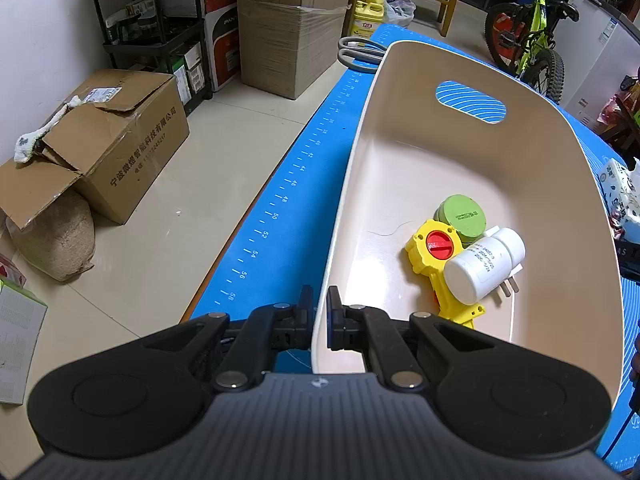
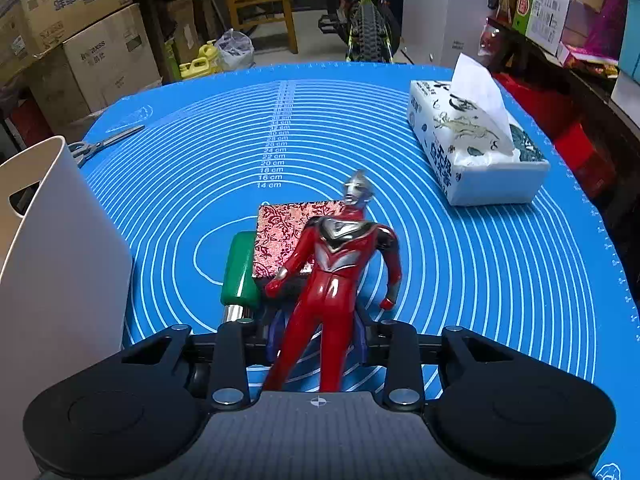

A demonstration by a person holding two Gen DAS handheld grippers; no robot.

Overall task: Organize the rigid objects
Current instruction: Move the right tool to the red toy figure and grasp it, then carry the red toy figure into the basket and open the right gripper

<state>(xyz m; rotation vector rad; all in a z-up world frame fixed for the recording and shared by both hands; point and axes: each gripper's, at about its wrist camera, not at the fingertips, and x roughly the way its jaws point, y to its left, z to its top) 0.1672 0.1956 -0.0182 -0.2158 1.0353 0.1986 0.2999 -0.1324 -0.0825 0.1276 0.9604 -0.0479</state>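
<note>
My left gripper [image 1: 320, 312] is shut on the near rim of a beige plastic basket [image 1: 560, 152], one finger outside the wall, one inside. In the basket lie a yellow toy with a red knob [image 1: 434, 252], a green round piece [image 1: 462, 216] and a white cylinder plug [image 1: 480, 266]. My right gripper [image 2: 318, 334] is shut on the legs of a red and silver hero figure [image 2: 340, 256], held over the blue mat. Behind it on the mat lie a red patterned box [image 2: 288, 228] and a green-handled tool [image 2: 239, 270]. The basket's wall [image 2: 52, 248] stands at the left in the right wrist view.
A blue measuring mat [image 2: 460, 260] covers the table. A tissue pack [image 2: 476, 148] lies at the far right. Scissors [image 2: 104, 142] lie at the far left, also in the left wrist view [image 1: 360, 54]. Cardboard boxes [image 1: 116, 140] and a bicycle [image 1: 532, 36] stand on the floor around the table.
</note>
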